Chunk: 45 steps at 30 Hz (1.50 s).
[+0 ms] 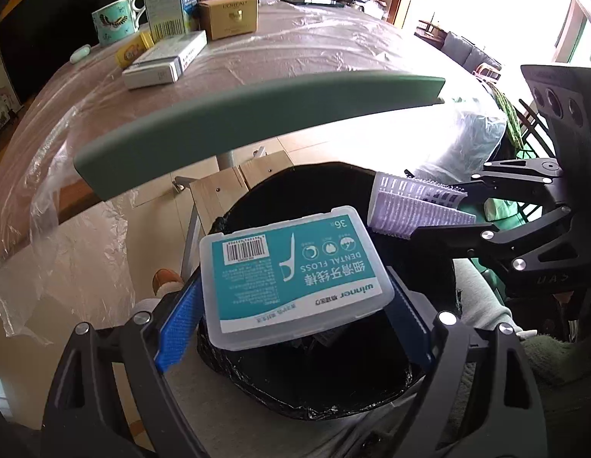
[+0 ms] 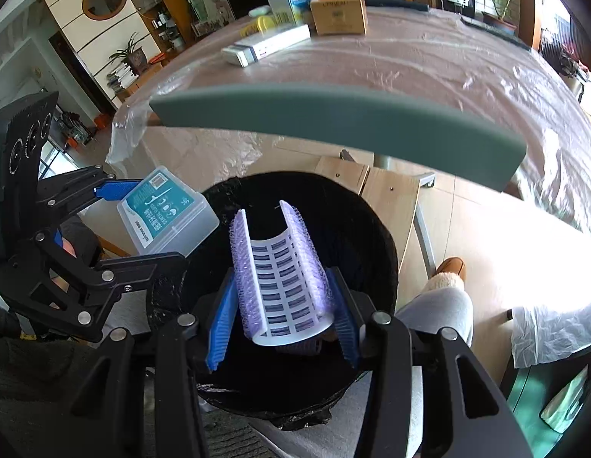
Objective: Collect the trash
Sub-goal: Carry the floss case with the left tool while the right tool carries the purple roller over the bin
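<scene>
Grip sound: left gripper (image 1: 295,297) clamps wide on stiff, slick translucent plastic dental-floss box (image 1: 295,271), right gripper (image 2: 282,305) pinches springy purple mesh hair roller (image 2: 282,263) (both light), above near black-lined round bin (image 2: 375,236).

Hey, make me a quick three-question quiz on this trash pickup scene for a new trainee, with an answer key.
1. True or false: the left gripper holds the clear plastic dental floss box with the teal label.
2. What does the right gripper hold? A) gold carton B) purple hair roller C) mug
3. What lies directly below both held items?

Key:
1. True.
2. B, the purple hair roller.
3. The round bin lined with a black bag.
</scene>
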{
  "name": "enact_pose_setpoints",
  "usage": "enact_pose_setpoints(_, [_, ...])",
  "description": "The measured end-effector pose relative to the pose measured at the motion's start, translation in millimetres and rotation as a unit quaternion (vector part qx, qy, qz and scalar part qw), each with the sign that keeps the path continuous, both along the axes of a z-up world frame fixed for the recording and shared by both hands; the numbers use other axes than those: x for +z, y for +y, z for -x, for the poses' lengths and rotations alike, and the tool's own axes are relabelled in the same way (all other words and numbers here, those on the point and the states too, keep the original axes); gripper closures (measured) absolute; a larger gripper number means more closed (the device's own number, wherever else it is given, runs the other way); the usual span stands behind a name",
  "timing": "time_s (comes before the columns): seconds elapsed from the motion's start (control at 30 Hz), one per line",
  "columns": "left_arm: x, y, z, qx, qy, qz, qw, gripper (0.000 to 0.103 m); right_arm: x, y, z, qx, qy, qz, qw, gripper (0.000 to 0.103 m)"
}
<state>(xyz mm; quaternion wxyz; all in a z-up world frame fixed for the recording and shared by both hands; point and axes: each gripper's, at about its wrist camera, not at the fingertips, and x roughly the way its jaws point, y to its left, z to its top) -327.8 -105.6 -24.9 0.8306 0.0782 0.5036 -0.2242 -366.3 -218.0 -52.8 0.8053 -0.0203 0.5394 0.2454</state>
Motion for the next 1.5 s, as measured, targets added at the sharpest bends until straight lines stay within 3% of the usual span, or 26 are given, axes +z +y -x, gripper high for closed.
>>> enact_pose_setpoints(0.47, [-30, -3, -2, 0.002, 0.027, -0.025, 0.9993, 0.014, -25, -1, 0, 0.000, 0.029, 0.015, 0.999, 0.057])
enact_pose_setpoints(1.5, [-55, -10, -11, -0.013, 0.044, -0.085, 0.9953, 0.014, -58, 7, -5, 0.003, 0.052, 0.066, 0.996, 0.057])
